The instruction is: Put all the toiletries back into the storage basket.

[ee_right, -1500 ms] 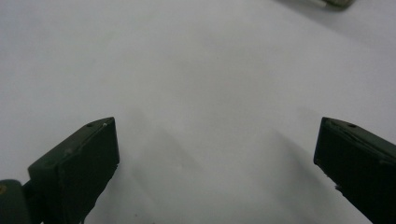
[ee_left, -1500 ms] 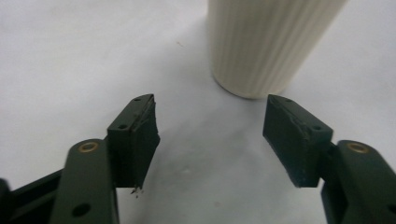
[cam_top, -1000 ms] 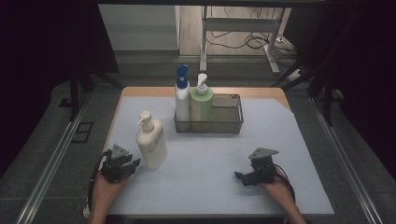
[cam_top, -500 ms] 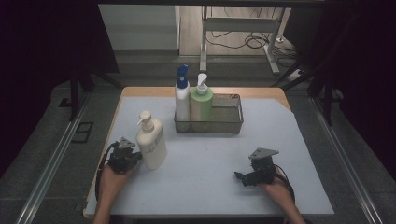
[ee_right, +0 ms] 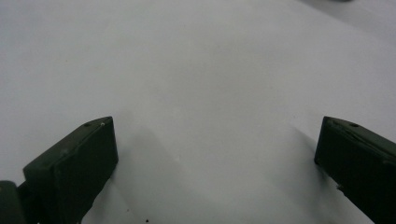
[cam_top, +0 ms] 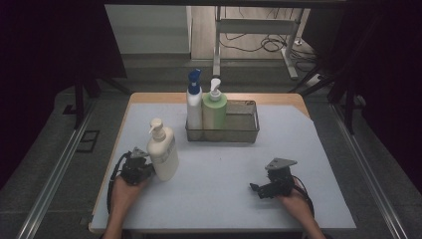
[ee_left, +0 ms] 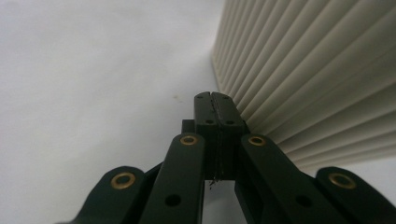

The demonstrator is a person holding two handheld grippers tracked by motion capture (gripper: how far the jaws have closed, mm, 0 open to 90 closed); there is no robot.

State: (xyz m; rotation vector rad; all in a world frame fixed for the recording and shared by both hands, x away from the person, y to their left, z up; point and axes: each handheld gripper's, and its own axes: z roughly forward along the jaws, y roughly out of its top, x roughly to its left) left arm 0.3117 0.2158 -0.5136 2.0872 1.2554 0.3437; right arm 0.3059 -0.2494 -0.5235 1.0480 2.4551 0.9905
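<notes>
A cream pump bottle [cam_top: 163,152] stands upright on the white mat at the front left. My left gripper [cam_top: 147,169] lies low on the mat right beside its left side. In the left gripper view its jaws [ee_left: 215,95] are shut flat together with nothing between them, and the bottle's ribbed wall [ee_left: 317,70] rises just to their right. My right gripper [cam_top: 256,189] rests at the front right, pointing left. Its jaws [ee_right: 215,140] stand wide open over bare mat.
A wire basket [cam_top: 249,133] at the back middle holds a white bottle with a blue cap [cam_top: 194,102] and a green pump bottle [cam_top: 214,112] in its left half. The white mat [cam_top: 219,169] covers the wooden table; dark floor and rails run along both sides.
My left hand has slid its gripper right and a little farther away, up to the cream bottle's side. The right gripper and the bottles have kept still.
</notes>
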